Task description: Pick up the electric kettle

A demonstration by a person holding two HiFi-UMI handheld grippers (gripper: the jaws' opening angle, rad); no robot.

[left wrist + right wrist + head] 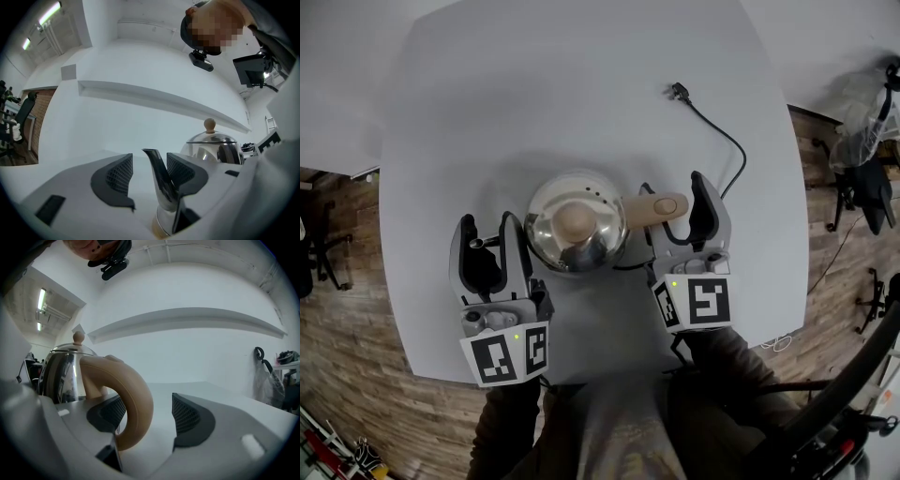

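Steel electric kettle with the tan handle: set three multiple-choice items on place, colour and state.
1. The shiny steel electric kettle stands on: A the white table; B the floor; C a chair.
2. Its curved handle is: A black; B red; C tan.
3. The right gripper has its jaws: A shut empty; B apart round the handle; C gripping a cup.
Answers: A, tabletop shows all round it; C, the head view shows tan; B, the handle sits between separated pads.
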